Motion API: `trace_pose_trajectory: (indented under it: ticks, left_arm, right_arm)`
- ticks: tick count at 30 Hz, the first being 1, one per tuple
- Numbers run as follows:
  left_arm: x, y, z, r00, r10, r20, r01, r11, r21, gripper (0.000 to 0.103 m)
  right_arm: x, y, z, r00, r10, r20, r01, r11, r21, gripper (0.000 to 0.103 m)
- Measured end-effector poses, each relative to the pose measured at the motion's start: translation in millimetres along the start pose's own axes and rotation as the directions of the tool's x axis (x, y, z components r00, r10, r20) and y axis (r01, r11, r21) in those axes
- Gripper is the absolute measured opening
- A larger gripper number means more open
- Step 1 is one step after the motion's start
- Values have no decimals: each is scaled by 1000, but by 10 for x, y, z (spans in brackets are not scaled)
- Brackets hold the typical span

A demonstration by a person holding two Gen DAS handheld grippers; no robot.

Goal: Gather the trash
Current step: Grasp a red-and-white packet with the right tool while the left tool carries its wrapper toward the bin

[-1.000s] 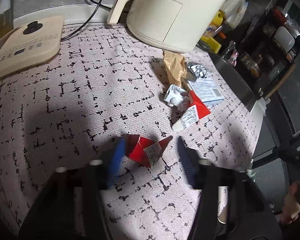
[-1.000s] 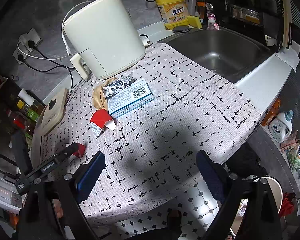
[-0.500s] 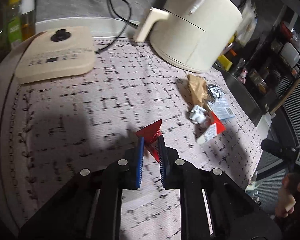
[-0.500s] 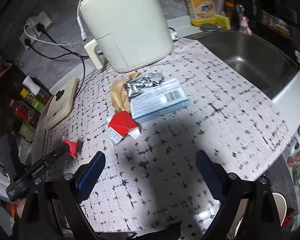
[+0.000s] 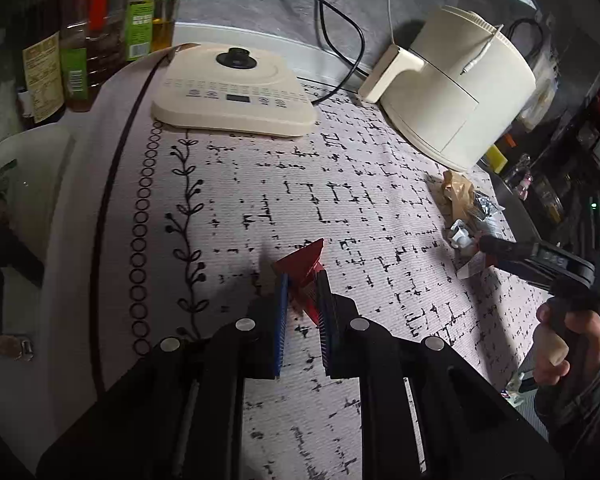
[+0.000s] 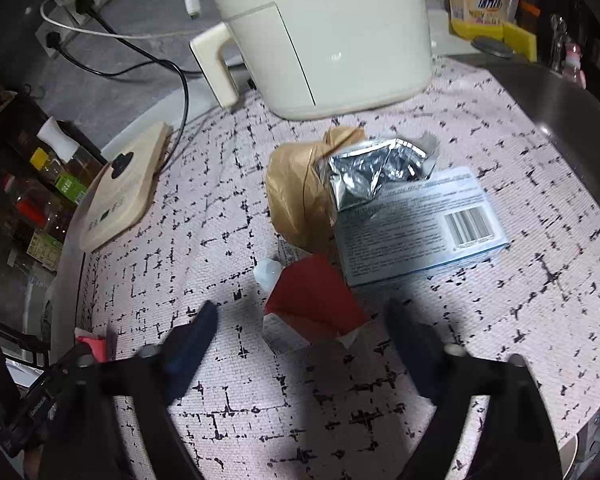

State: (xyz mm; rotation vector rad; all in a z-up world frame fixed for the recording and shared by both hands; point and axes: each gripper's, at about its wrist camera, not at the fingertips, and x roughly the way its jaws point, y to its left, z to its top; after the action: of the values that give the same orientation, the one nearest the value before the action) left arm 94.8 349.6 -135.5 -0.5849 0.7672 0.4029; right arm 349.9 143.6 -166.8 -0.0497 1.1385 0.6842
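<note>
- Pinching the red wrapper scrap (image 5: 305, 276), your left hand-held gripper (image 5: 303, 312) has lifted it off the bench (image 5: 380, 208), so one piece is collected.
- Your right hand-held gripper (image 6: 300, 332), jaws just narrowing but not touching, straddles the red carton (image 6: 312, 304).
- Toward the air fryer (image 6: 324, 32): brown bag (image 6: 296, 196), foil pouch (image 6: 372, 172), blue box (image 6: 420, 224) crowd the carton.

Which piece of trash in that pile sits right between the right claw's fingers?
The red carton, lying nearest the right claw, whose jaws have just been closing without touching it. The brown paper bag, foil pouch and blue box lie farther back.
</note>
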Motion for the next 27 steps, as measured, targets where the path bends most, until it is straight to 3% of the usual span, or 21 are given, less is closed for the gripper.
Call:
trace_pose_trajectory:
  ticks: [1,3,12,20,27]
  left_arm:
    - [-26,10,-6,1000,0,4,0,1000,0,14]
    - [-63,1,-12,1000,-4,12,4,1000,2,14]
    - [-10,-396,-6,998,-67,13,66,996,63,14]
    - [147,-1117,-105,987,-160,-27,162,974,160,14]
    - [252,-1968,-391,963,-248,-101,266,928,262,14]
  right_arm:
    - [37,-15,1,1000,19,-19,-19,1000,12,48]
    - [23,-42,-20,998,53,-21,-52,998,29,44]
    - [-372,-239,-212,998,62,31,-63,997,46,40]
    - [-946,-759,-548,995,21,93,-31,994,105,39]
    - [-1531,-1499,-1001,989,-68,130,39,977,211,40]
